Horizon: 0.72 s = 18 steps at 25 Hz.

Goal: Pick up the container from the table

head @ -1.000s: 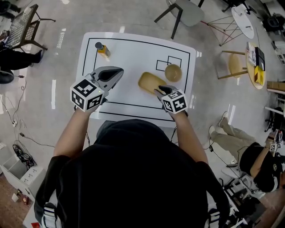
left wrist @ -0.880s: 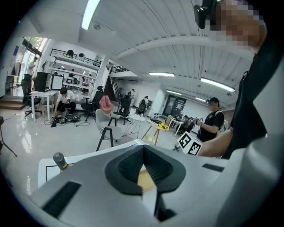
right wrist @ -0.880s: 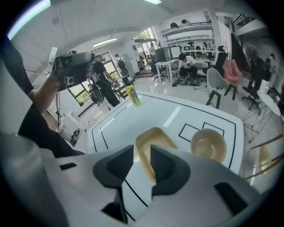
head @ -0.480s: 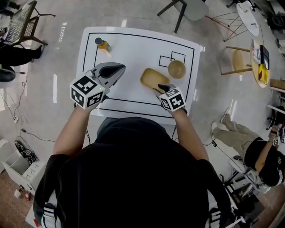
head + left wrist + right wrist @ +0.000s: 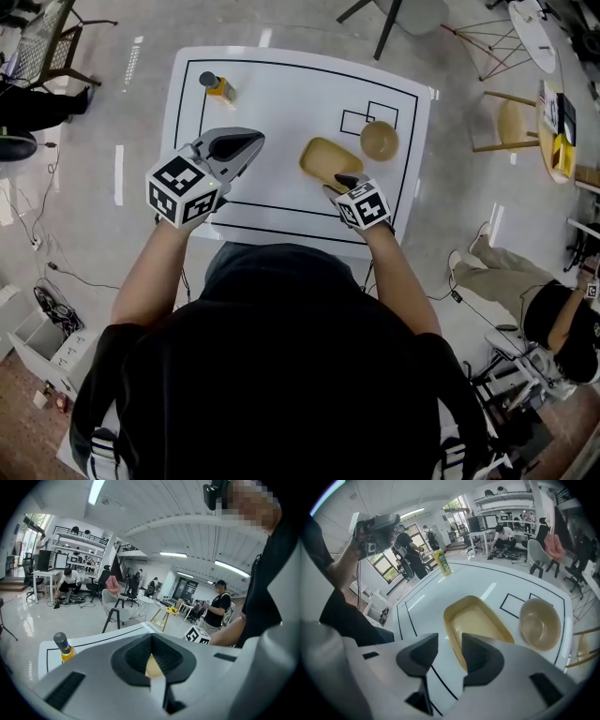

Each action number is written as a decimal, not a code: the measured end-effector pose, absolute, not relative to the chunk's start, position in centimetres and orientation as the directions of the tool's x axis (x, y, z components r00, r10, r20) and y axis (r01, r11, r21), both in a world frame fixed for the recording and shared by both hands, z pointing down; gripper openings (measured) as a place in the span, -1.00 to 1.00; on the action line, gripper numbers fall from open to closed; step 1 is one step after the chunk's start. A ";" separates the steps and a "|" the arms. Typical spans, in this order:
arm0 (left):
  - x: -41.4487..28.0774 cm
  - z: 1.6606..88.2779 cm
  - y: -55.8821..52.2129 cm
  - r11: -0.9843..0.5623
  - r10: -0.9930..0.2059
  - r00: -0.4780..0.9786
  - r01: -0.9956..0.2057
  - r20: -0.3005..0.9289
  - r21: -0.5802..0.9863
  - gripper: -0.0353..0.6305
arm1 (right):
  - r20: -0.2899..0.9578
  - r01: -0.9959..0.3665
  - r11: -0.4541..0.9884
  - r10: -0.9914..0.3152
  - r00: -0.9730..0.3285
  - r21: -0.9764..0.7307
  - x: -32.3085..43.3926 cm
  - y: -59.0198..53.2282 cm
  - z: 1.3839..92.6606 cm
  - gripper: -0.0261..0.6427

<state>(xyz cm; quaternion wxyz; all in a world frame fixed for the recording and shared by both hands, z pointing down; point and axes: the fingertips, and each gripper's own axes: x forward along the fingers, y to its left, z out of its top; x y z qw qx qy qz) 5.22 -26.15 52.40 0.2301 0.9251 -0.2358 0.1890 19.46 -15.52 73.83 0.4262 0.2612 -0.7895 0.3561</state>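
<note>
Head view: shallow yellow oblong plastic container point(image 5: 330, 161) sits on the white table with black outlines point(image 5: 281, 103), right of frame centre. A round tan bowl point(image 5: 379, 140) stands just to its upper right, apart from it. A small yellow bottle with a dark cap point(image 5: 217, 86) stands far off at upper left.

My right gripper point(image 5: 342, 180) is angled down at the container's lower edge. Right gripper view: my jaws have just been opening and stand wide apart. Only bare table and a black line show in the gap. The container's near rim point(image 5: 476, 623) runs in behind the right-hand jaw, not yet between the two.

My left gripper point(image 5: 255, 141) hovers above the table at centre left, well clear of the container. Left gripper view: jaws clenched together on nothing.

Step in hand, as I read it: the approach, no grasp yet. Next move calls for sliding one jaw inside the rim and one outside, then closing. Risk: nudging the light container instead of straddling its wall.
</note>
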 end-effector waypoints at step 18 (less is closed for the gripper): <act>6.3 53.9 -26.7 -0.770 -0.326 0.831 -0.511 0.451 0.383 -0.87 | 0.898 -0.680 0.657 -0.011 -0.440 -0.325 19.2 -14.6 78.3 -0.42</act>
